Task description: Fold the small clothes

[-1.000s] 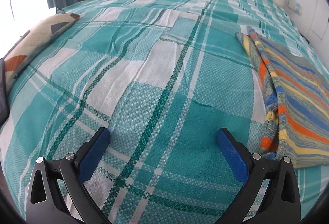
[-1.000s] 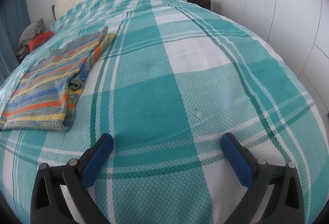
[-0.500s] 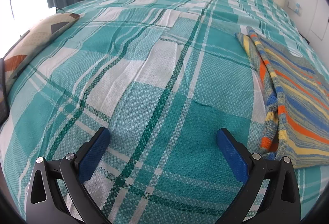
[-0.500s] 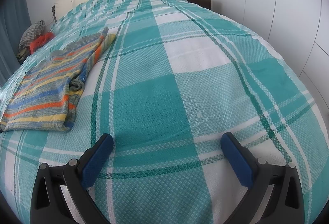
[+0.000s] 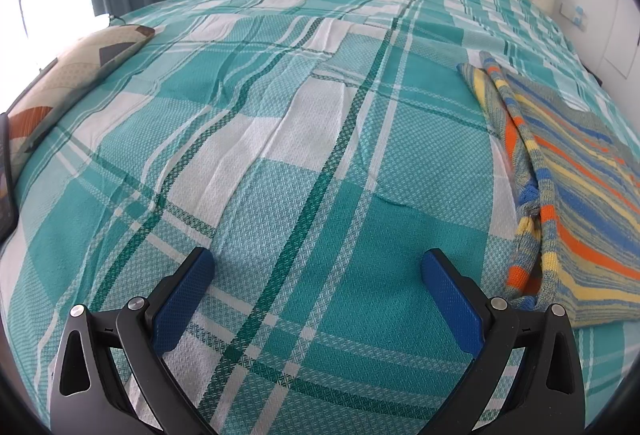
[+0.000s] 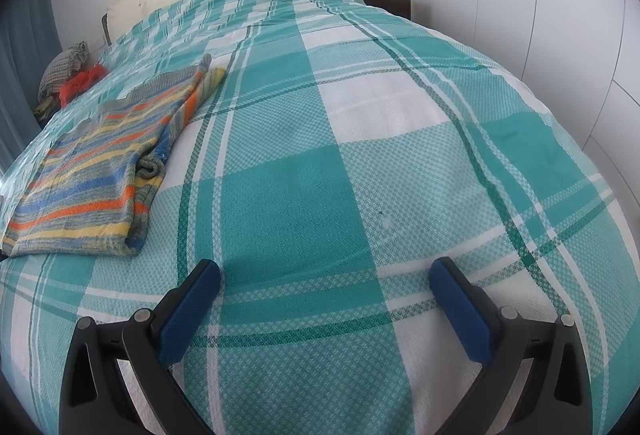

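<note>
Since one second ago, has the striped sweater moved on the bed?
No. The striped sweater lies on the same checks of the bedspread in both views.

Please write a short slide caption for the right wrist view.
Open right claw hovers over the plaid bedspread; striped knit garment lies folded beside it.
</note>
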The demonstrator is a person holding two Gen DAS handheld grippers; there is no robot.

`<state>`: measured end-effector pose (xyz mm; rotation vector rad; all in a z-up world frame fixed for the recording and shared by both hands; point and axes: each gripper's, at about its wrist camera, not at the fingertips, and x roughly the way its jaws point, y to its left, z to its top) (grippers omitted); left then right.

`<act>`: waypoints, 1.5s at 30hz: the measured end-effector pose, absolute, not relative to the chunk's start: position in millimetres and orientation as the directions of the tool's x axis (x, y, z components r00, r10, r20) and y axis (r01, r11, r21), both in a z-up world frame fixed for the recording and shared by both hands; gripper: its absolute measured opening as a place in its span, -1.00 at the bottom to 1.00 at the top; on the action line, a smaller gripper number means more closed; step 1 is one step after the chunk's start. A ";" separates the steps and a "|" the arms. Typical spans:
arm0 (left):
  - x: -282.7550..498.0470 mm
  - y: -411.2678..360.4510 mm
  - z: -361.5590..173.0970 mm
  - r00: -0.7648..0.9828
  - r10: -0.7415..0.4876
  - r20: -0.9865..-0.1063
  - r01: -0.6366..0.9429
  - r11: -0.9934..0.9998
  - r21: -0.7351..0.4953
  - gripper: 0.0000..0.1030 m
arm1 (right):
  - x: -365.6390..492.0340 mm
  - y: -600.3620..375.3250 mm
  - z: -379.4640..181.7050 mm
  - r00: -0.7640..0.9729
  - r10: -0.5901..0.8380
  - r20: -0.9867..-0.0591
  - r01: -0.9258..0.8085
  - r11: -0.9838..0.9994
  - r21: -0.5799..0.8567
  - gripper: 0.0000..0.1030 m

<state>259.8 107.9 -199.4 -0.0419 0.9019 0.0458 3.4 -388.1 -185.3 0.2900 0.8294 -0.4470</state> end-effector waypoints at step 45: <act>259.8 108.2 -199.5 0.620 0.023 -0.784 -0.058 0.998 -0.017 0.99 | 4.0 -387.7 -185.4 0.583 -0.272 -0.765 0.490 0.870 0.065 1.00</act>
